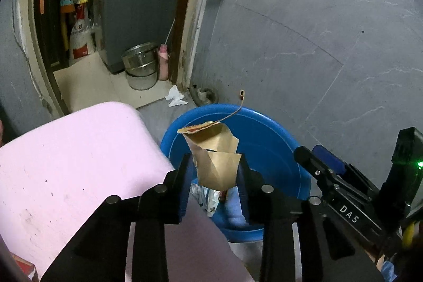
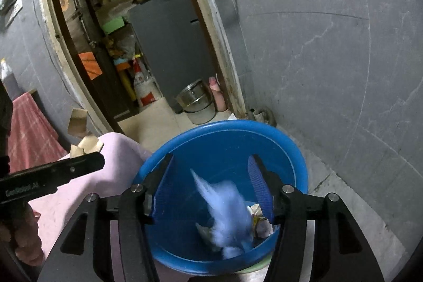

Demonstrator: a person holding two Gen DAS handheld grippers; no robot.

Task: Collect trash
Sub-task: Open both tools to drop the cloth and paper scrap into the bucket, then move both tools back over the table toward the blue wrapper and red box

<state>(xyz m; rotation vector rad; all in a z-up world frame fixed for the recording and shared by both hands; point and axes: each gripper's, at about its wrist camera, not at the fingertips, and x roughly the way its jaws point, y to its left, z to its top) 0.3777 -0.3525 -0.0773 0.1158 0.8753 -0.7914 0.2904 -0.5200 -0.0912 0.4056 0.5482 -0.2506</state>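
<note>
My left gripper (image 1: 214, 163) is shut on a crumpled brown paper packet (image 1: 215, 157) with a thin curled strip trailing from its top, held above the near rim of the blue bucket (image 1: 267, 139). The packet also shows in the right wrist view (image 2: 86, 143) beside the left gripper's finger (image 2: 79, 167). My right gripper (image 2: 211, 181) is open over the blue bucket (image 2: 290, 149). A blurred pale blue tissue (image 2: 227, 208) lies in mid-fall between its fingers inside the bucket, above white crumpled wrappers (image 2: 260, 222). The right gripper's body shows at the right of the left wrist view (image 1: 330, 181).
A pink stool (image 1: 74, 165) stands left of the bucket. A white crumpled tissue (image 1: 175, 97) lies on the floor by the doorway. A steel pail (image 1: 140, 65) and a pink bottle (image 1: 163, 62) stand behind the door frame. A grey tiled wall (image 1: 317, 31) rises on the right.
</note>
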